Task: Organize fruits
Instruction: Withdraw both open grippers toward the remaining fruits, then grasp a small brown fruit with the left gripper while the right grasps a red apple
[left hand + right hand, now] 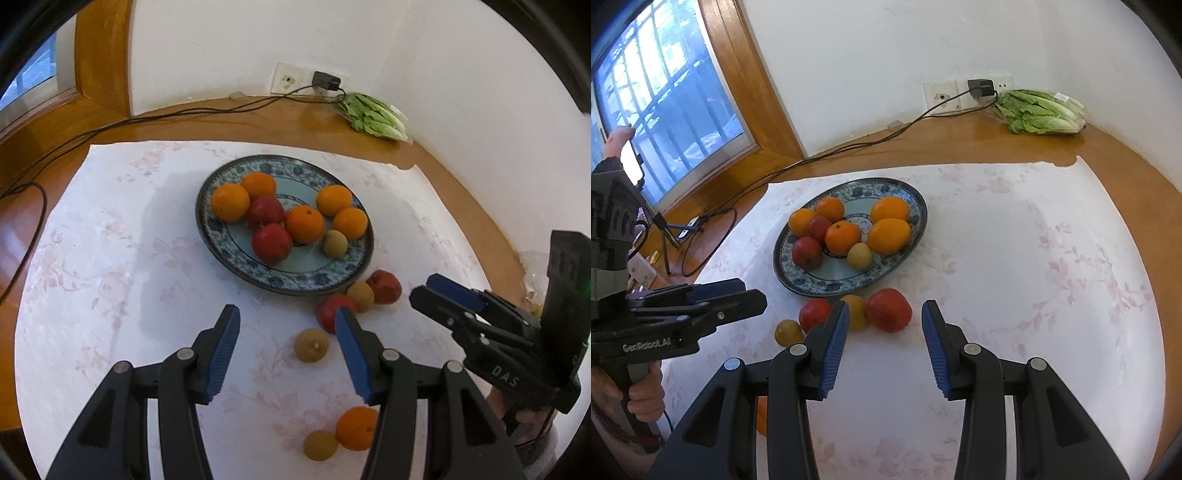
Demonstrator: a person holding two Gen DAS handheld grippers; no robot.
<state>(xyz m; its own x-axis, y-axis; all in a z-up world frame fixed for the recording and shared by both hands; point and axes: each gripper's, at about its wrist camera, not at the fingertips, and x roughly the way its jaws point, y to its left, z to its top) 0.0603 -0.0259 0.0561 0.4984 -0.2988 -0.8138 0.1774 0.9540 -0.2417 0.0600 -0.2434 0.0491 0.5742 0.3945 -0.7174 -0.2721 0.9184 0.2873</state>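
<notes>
Both hand-held grippers, left [286,350] and right [884,347], stand open and empty. Red fruit [888,309] ahead: probably firm, smooth, rolls; best pinched across its widest middle.

Left gripper [288,354] jaws spread wide, right gripper [884,347] likewise

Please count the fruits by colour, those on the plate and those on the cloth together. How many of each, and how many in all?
Orange fruits: 6 (5 on the plate, 1 on the cloth)
Red fruits: 4 (2 on the plate, 2 on the cloth)
Small yellow-brown fruits: 4 (1 on the plate, 3 on the cloth)
Total: 14
</notes>
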